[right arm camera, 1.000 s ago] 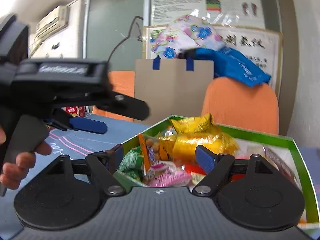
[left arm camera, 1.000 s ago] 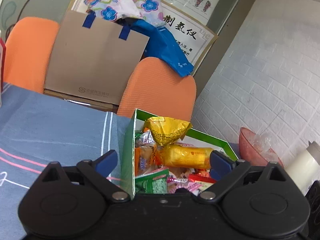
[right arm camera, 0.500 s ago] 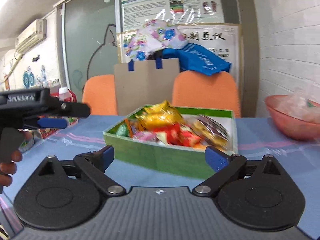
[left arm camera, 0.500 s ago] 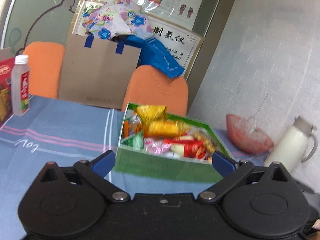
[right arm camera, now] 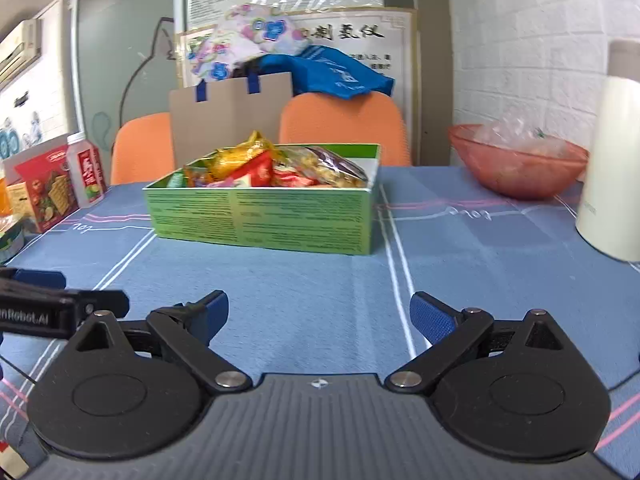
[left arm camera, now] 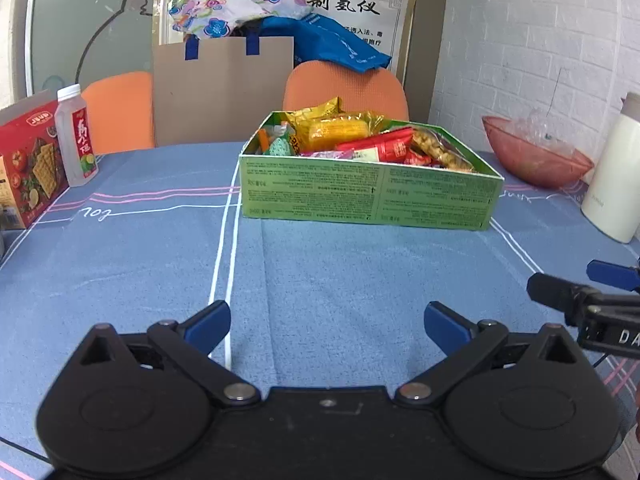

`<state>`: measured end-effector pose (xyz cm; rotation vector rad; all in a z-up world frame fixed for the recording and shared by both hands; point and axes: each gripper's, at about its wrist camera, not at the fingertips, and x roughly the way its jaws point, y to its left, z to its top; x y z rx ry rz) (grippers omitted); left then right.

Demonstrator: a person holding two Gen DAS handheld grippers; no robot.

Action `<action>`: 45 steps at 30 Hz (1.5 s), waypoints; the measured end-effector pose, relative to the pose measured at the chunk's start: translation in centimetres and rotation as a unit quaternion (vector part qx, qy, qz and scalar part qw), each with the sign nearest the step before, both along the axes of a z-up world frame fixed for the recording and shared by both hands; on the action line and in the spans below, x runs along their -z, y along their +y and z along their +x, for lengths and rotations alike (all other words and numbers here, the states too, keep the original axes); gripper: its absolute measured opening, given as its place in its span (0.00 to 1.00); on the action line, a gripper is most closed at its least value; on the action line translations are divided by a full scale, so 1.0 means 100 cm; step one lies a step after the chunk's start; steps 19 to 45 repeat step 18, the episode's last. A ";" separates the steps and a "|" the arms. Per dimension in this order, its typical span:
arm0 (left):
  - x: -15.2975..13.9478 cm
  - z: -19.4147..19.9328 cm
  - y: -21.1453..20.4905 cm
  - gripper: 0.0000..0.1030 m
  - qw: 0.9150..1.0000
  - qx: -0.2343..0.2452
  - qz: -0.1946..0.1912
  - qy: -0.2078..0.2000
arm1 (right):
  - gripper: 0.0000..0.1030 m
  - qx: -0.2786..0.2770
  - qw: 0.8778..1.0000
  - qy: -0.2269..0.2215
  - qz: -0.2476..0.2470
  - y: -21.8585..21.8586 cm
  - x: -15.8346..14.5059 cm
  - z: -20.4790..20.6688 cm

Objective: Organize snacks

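1. The left gripper (left arm camera: 327,322) hovers low over the near part of the table (left arm camera: 160,248), its blue-padded fingers (left arm camera: 208,322) spread wide with nothing between them.
2. The right gripper (right arm camera: 319,317) is likewise released and empty, level with the left one and just beside it.
3. The green box (left arm camera: 368,196) sits toward the far edge of the table, well apart from both grippers, heaped with snack packets (left arm camera: 360,140).
4. A red cracker carton (left arm camera: 30,160) and a drink bottle (left arm camera: 77,136) stand at the left edge.
5. At the right edge are a pink bowl (left arm camera: 536,156), holding what may be crumpled plastic, and a white flask (left arm camera: 616,176).
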<state>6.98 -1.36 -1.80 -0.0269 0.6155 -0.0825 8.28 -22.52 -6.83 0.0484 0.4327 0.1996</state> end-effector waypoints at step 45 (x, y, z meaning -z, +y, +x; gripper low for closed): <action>0.000 -0.003 0.005 1.00 0.999 -0.049 0.020 0.000 | 1.00 -0.001 1.000 -0.006 -0.001 0.002 0.000 -0.005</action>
